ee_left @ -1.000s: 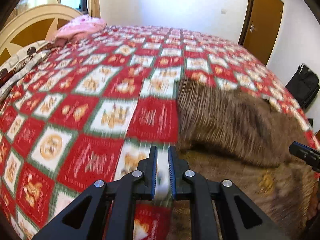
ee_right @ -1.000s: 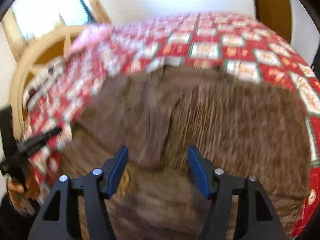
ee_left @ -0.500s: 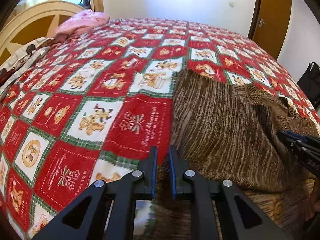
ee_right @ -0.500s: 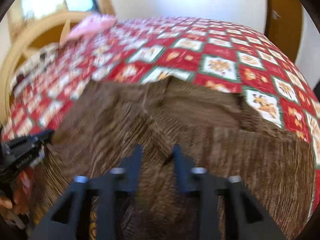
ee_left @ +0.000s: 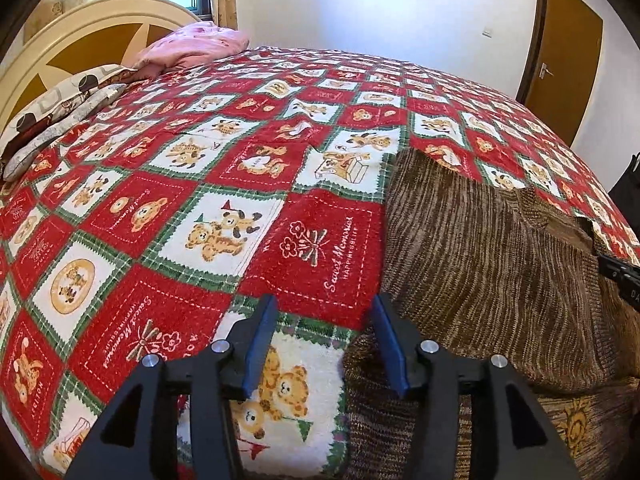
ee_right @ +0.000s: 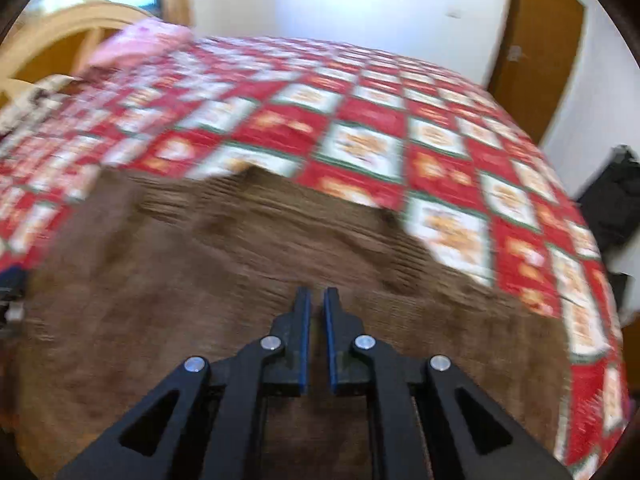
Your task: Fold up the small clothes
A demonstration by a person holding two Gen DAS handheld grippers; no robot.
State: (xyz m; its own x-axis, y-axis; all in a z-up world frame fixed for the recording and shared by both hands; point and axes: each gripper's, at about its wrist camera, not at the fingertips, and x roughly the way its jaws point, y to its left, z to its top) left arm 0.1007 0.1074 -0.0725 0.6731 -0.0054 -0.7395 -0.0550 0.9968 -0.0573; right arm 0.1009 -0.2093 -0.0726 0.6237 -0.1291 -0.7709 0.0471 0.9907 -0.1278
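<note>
Left gripper [ee_left: 324,344]: lower centre of the left wrist view, blue-padded fingers [ee_left: 260,344] spread wide, holding nothing; its right finger sits at the left edge of the garment, its left finger over bare bedspread

Right gripper [ee_right: 316,336]: lower centre of the right wrist view, fingers nearly pressed together with a narrow slit between them; the view is blurred, and whether cloth is pinched in the slit cannot be told. Its black tip also shows at the right edge of the left wrist view, over the garment

Brown knit sweater [ee_left: 480,264]: striped brown knit, lying on the bed in the right half of the left wrist view, with one layer folded over another and a yellow sun motif showing at lower right. In the right wrist view it fills the lower and middle frame beneath the gripper

Bedspread [ee_left: 192,208]: red, white and green patchwork squares with teddy bear prints, covering the bed across both views

Pink bundle [ee_left: 192,42]: crumpled pink cloth, upper left of the left wrist view, at the head of the bed

Patterned pillows [ee_left: 60,108]: far left, beside the headboard

Headboard [ee_left: 80,32]: cream curved frame with ochre panels, upper left

Door [ee_left: 560,48]: brown wood, upper right

Black bag [ee_right: 616,200]: right edge of the right wrist view, off the bed
</note>
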